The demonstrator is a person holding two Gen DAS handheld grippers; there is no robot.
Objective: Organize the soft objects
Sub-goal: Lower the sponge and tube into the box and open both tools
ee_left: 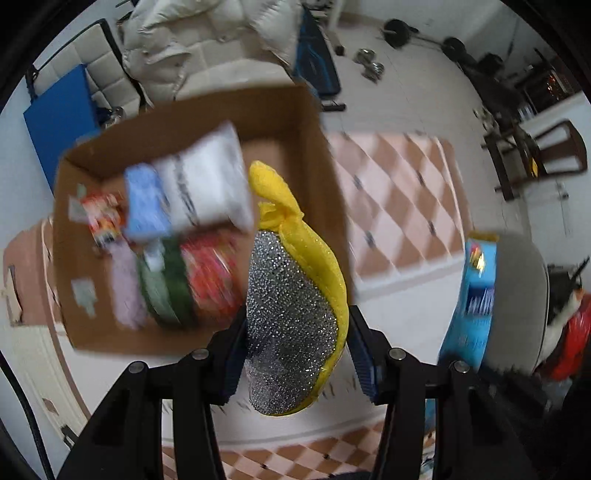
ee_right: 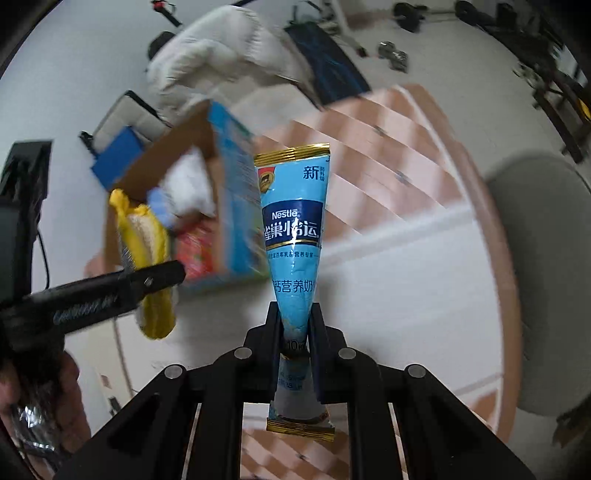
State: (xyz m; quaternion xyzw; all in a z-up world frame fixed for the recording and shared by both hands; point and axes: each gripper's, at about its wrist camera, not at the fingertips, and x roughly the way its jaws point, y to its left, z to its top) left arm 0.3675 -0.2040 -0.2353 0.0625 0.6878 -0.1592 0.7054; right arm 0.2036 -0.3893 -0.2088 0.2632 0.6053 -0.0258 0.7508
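Observation:
My left gripper (ee_left: pixel 295 332) is shut on a yellow scrub sponge with a glittering silver face (ee_left: pixel 291 306), which hangs above the table beside an open cardboard box (ee_left: pixel 325 177). Inside the box lie a white packet (ee_left: pixel 210 177), a blue cloth (ee_left: pixel 146 203), a red packet (ee_left: pixel 210 277) and green cloths (ee_left: pixel 166 284). My right gripper (ee_right: pixel 295 314) is shut on a blue Nestle sachet (ee_right: pixel 293 218), pinched near its lower end. The right wrist view also shows the left gripper (ee_right: pixel 147 280) with the sponge (ee_right: pixel 147 229) in front of the box (ee_right: pixel 166 158). The sachet (ee_left: pixel 476 288) appears at the right of the left wrist view.
The box stands on a round table with a pink and white checked cloth (ee_left: pixel 391 206). A grey seat cushion (ee_left: pixel 517 295) sits at the table's right side. Behind are a white padded jacket (ee_left: pixel 184 33), a blue board (ee_left: pixel 62 118), dumbbells on the floor (ee_left: pixel 369 62) and a wooden chair (ee_left: pixel 554 147).

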